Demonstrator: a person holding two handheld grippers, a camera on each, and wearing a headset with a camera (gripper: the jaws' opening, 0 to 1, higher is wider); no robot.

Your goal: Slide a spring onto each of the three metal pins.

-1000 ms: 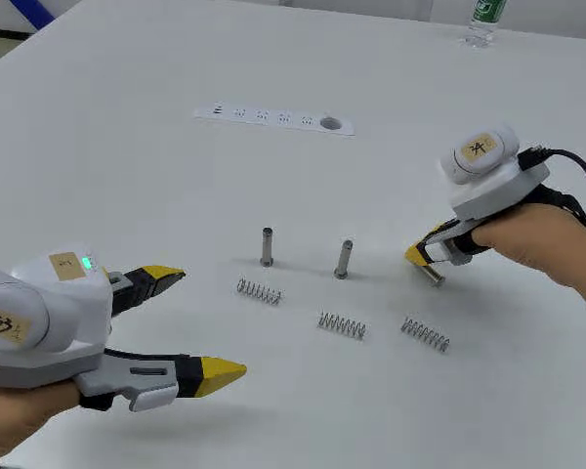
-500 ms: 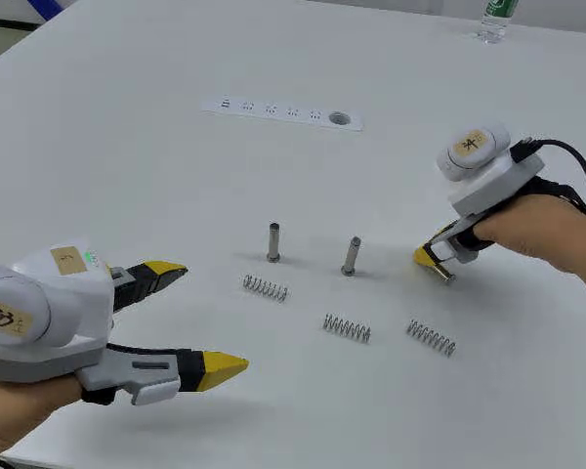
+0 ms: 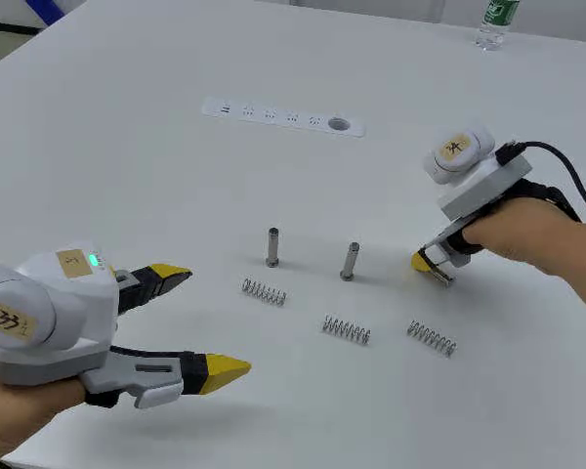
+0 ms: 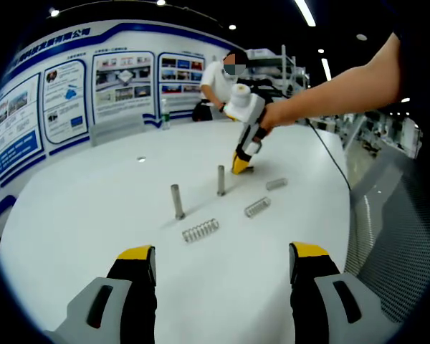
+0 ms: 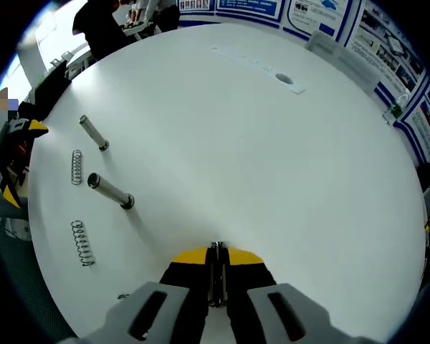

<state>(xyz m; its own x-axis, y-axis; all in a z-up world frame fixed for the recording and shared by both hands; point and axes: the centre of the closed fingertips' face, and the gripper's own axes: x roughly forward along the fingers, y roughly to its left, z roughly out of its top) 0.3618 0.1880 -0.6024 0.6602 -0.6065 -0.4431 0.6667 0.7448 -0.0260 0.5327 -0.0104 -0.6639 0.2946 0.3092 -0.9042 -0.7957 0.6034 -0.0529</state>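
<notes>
The flat white table (image 3: pixel 127 147) carries every part. Your left gripper (image 3: pixel 210 320) hangs well on your side of the long white power strip (image 3: pixel 281 115), off its left end, with jaws spread wide and empty. Your right gripper (image 3: pixel 428 264), off the strip's right end and nearer you, has its jaws drawn together on the third short grey steel pin (image 3: pixel 441 277). The pin's end shows at the yellow tips, down at the table, and its tilt cannot be told. A clear plastic bottle (image 3: pixel 494 21) stands beyond the strip.

The left upright pin (image 3: pixel 272 246) and the middle upright pin (image 3: pixel 350 261) stand on your side of the strip, well apart from it. Farther from the strip lie the left coiled wire spring (image 3: pixel 264 291), the middle spring (image 3: pixel 346 330) and the right spring (image 3: pixel 431 338), none of them fitted.

Assessment: the springs look light, soft and prone to roll. Pinch one gently across the coils near one end, leaving the other end open. The pins look stiff, smooth and easily toppled.
</notes>
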